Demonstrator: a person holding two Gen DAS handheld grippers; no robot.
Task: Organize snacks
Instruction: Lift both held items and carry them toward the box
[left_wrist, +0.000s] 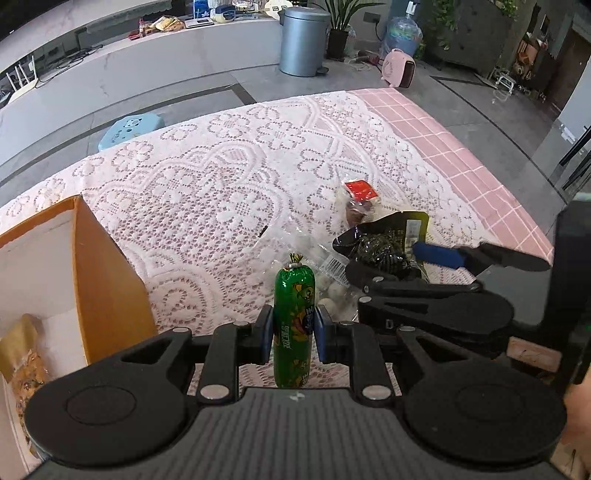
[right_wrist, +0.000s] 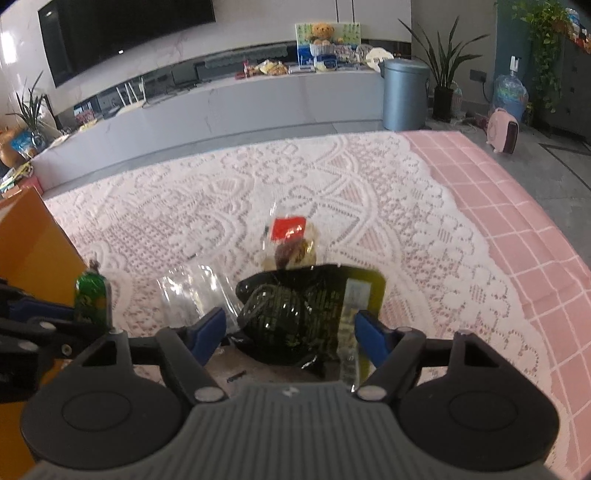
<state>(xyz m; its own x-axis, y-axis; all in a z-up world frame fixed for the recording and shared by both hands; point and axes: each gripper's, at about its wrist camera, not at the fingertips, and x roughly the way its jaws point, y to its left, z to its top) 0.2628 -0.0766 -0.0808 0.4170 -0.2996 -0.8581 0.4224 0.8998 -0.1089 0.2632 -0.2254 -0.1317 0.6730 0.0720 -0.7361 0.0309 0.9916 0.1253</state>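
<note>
Sorting snacks into the box, with one in hand and three more left on the lace-covered surface.
From the left wrist view, the left claw (left_wrist: 293, 334) is clenched on a green sausage stick (left_wrist: 294, 325), held upright near the orange box (left_wrist: 99, 280); the box already has at least one yellowish packet (left_wrist: 22, 354) inside, so some of the work is done. From the right wrist view, the right claw (right_wrist: 291, 330) is released, its blue pads on both sides of the black snack bag (right_wrist: 295, 317) but not pressing it as far as I can see. A clear bag (right_wrist: 192, 291) lies just beside the black one, and a red-labelled packet (right_wrist: 290, 240) lies behind it. I judge the task is perhaps half finished.
</note>
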